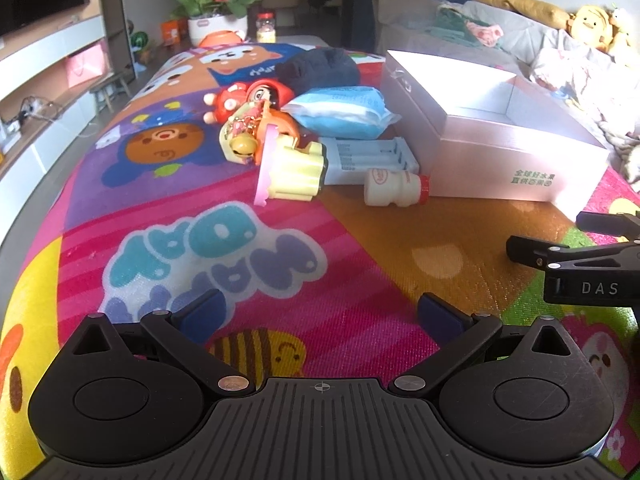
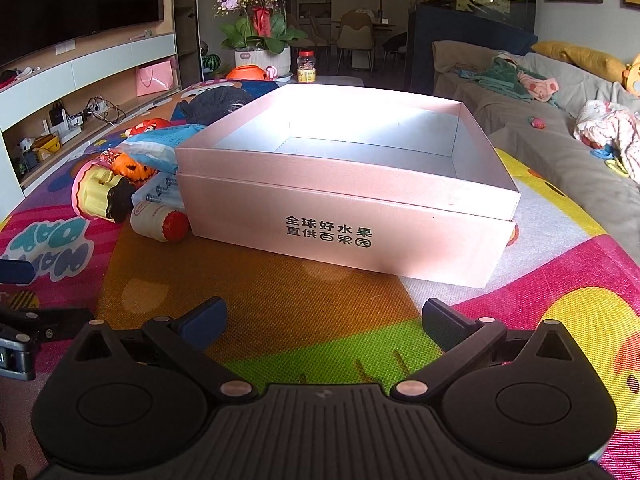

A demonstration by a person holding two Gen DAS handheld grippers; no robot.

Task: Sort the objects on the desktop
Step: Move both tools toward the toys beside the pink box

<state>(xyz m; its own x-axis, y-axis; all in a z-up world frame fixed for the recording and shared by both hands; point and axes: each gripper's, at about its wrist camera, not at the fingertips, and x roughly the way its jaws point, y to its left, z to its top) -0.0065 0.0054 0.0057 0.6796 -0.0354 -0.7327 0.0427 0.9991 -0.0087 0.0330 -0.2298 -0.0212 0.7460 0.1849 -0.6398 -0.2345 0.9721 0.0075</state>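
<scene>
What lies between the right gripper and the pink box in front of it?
Nothing: in the right wrist view only bare patterned mat separates the open right gripper from the pink box.

Both wrist views look low across the mat, sharing the box.

Left hand-held gripper is spread wide, holding nothing. Right hand-held gripper likewise gapes empty. They seem level, side by side.

pink box, empty, right gripper spread
</scene>
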